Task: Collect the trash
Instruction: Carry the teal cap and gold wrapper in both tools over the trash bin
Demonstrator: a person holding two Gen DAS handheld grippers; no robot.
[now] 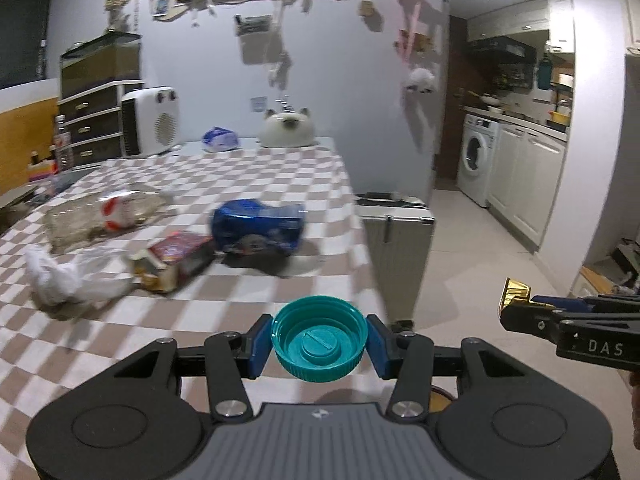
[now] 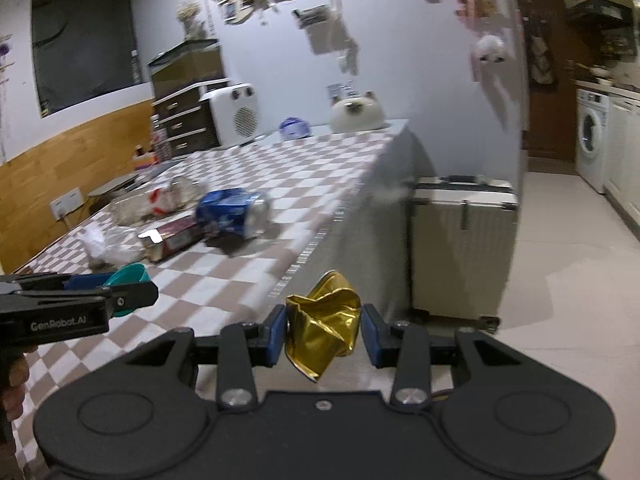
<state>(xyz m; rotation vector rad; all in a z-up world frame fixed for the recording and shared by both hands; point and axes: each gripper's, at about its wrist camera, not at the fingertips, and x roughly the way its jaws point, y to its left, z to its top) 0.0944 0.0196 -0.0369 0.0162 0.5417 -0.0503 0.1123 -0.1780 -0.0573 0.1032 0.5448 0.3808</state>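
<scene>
My left gripper [image 1: 319,342] is shut on a teal bottle cap [image 1: 319,338], hollow side up, above the table's near right corner. My right gripper [image 2: 323,330] is shut on a crumpled gold foil wrapper [image 2: 322,320], just past the table's right edge over the floor. Each gripper shows in the other's view: the right gripper [image 1: 520,308] with the gold foil wrapper [image 1: 514,294], the left gripper [image 2: 132,288] with the teal bottle cap [image 2: 130,278]. On the checkered table [image 1: 280,176] lie a crushed blue can [image 1: 258,228], a red box [image 1: 176,256], white tissue [image 1: 52,276] and a clear plastic wrapper [image 1: 108,210].
A pale suitcase [image 2: 462,244] stands on the floor against the table's right side. At the table's far end sit a white heater [image 1: 150,120], a cat-shaped object [image 1: 286,128] and a blue-white bag [image 1: 220,139]. A washing machine [image 1: 476,160] and cabinets line the right.
</scene>
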